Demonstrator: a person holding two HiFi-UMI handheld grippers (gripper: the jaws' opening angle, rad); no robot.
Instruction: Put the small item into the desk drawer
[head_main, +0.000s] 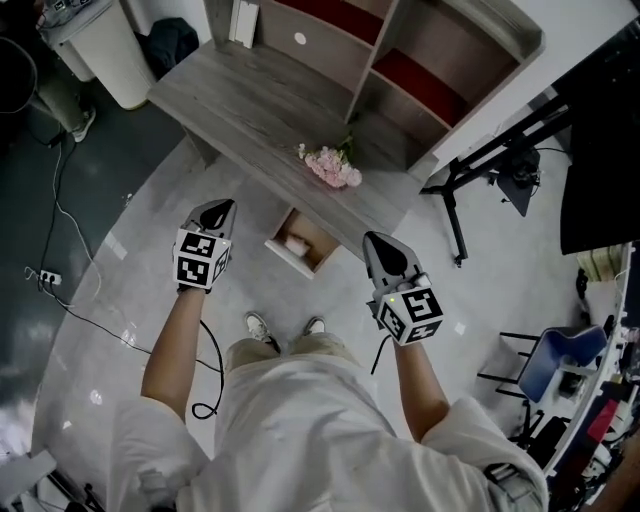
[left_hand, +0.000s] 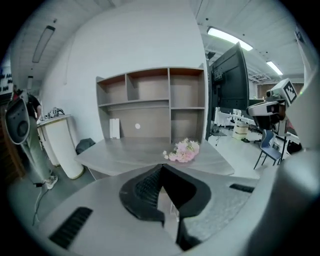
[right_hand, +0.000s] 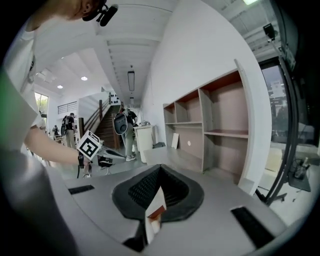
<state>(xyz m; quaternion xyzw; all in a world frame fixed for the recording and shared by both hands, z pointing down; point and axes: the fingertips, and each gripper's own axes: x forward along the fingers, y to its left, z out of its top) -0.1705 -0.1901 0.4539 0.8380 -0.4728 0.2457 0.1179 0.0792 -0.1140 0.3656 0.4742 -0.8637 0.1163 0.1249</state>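
Two grippers hover ahead of us, both empty. Left gripper (head_main: 218, 212) jaws fully together, nothing between. Right gripper (head_main: 383, 250) jaws likewise meet at tips, hold nothing. Pale small item (head_main: 296, 242) lies inside open drawer (head_main: 287, 259) under front edge of desk (head_main: 260, 100), between grippers. Risks, as we judge: drawer left open; off-centre shove with closed tips may skew or jam it; hard slam may bounce item; high swing may clip flowers (head_main: 334, 167) near desk edge.

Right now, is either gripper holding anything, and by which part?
Nothing is held: the left gripper and right gripper are both shut empty. The small item lies in the open drawer.
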